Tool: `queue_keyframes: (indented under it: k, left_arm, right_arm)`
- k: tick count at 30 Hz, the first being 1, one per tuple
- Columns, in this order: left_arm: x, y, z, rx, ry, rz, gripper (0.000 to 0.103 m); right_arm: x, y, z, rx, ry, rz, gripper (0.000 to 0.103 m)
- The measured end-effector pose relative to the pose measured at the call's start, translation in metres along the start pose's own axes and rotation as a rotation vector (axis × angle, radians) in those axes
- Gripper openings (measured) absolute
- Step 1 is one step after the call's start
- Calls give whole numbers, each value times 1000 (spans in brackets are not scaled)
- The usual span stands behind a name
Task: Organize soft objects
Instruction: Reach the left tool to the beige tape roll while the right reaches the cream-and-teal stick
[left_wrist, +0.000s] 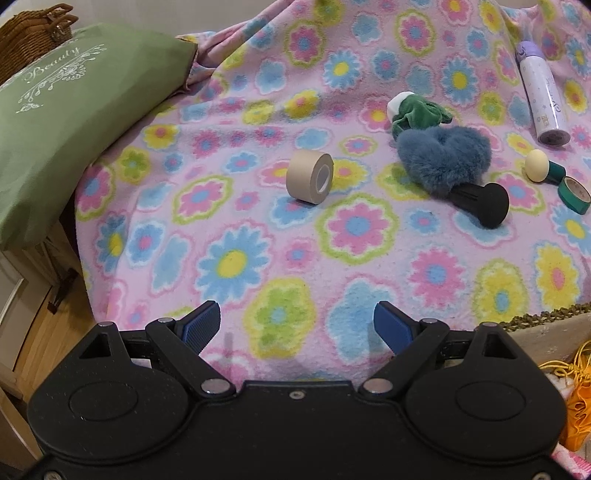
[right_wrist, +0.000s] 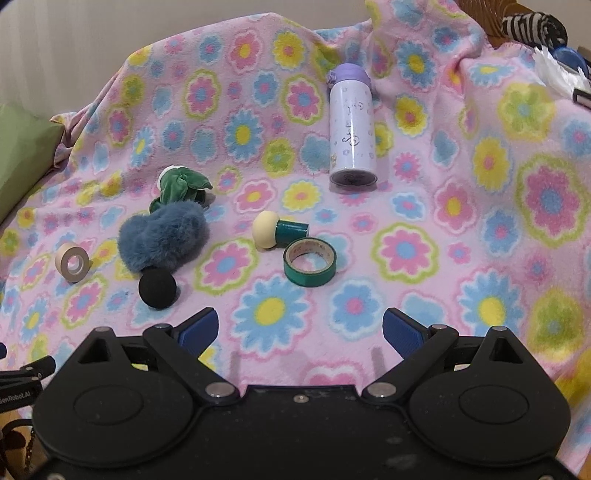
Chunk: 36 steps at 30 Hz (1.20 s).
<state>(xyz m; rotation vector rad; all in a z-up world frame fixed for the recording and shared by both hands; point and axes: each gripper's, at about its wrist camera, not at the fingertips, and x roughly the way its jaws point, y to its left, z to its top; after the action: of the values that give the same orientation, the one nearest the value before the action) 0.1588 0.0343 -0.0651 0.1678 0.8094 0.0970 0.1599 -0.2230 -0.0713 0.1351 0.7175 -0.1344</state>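
On the flowered pink blanket (left_wrist: 236, 258) a fluffy blue scrunchie (left_wrist: 443, 151) (right_wrist: 162, 236) lies against a green velvet scrunchie (left_wrist: 417, 110) (right_wrist: 181, 184). A black foam piece (left_wrist: 484, 201) (right_wrist: 157, 288) sticks out from under the blue one. A cream sponge puff with a green handle (left_wrist: 537, 165) (right_wrist: 267, 229) lies further right. My left gripper (left_wrist: 297, 314) hovers open and empty over the blanket's near part. My right gripper (right_wrist: 300, 321) is open too, just short of the green tape roll (right_wrist: 309, 262), with nothing between its fingers.
A beige tape roll (left_wrist: 309, 177) (right_wrist: 72, 262) stands on edge at the left. A lilac bottle (left_wrist: 541, 96) (right_wrist: 351, 125) lies at the back. A green pillow (left_wrist: 74, 110) and a wicker basket (left_wrist: 33, 29) are far left. A woven-rimmed basket (left_wrist: 546, 321) holds orange cloth (left_wrist: 580, 413).
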Motion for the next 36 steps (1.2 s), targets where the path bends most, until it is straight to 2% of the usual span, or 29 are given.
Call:
queue_keyframes:
  k: [4, 10, 18, 21, 27, 32, 36]
  left_arm:
    - [1, 0, 6, 19, -5, 3, 88]
    - [5, 3, 26, 34, -60, 39, 88]
    - [33, 7, 61, 33, -93, 42, 88]
    - [44, 12, 72, -18, -88, 48, 88]
    - [51, 33, 88, -180, -108, 86, 88]
    - [67, 39, 94, -221, -85, 156, 88]
    - [81, 38, 94, -218, -37, 161, 87]
  right_arm:
    - [1, -3, 3, -22, 19, -6, 96]
    - [2, -7, 7, -48, 5, -45, 96]
    - [6, -7, 15, -71, -16, -85, 96]
    - [8, -5, 15, -74, -9, -81, 96]
    - [11, -2, 13, -75, 1, -77, 98]
    - [12, 1, 13, -76, 2, -68, 98]
    - [10, 1, 12, -75, 1, -62, 98]
